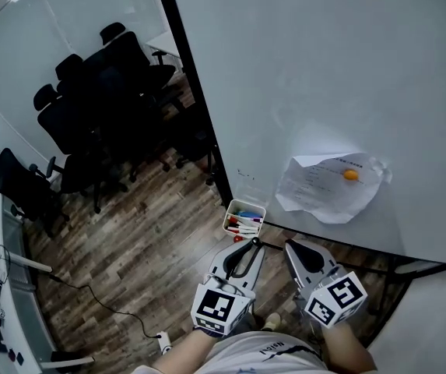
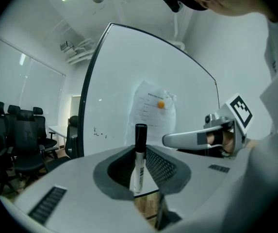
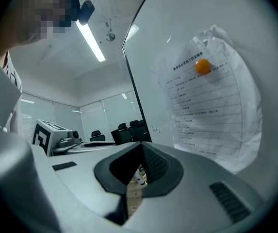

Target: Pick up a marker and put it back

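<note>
A white marker (image 2: 138, 165) with a black cap stands upright between the jaws of my left gripper (image 2: 139, 152), which is shut on its barrel. In the head view the left gripper (image 1: 251, 245) hovers just below a small white box (image 1: 245, 206) fixed at the whiteboard's lower edge, with several markers in it. My right gripper (image 1: 294, 245) is close beside the left one, its jaws together and nothing between them. The same right gripper (image 2: 197, 139) shows at the right of the left gripper view. In the right gripper view the jaws (image 3: 141, 149) meet, and the floor shows through a narrow gap.
The whiteboard (image 1: 324, 68) fills the right side, with a crumpled paper (image 1: 325, 187) pinned by an orange magnet (image 1: 350, 174). Black office chairs (image 1: 106, 92) stand on the wooden floor at the left. A cable (image 1: 106, 306) crosses the floor near a desk edge (image 1: 5, 287).
</note>
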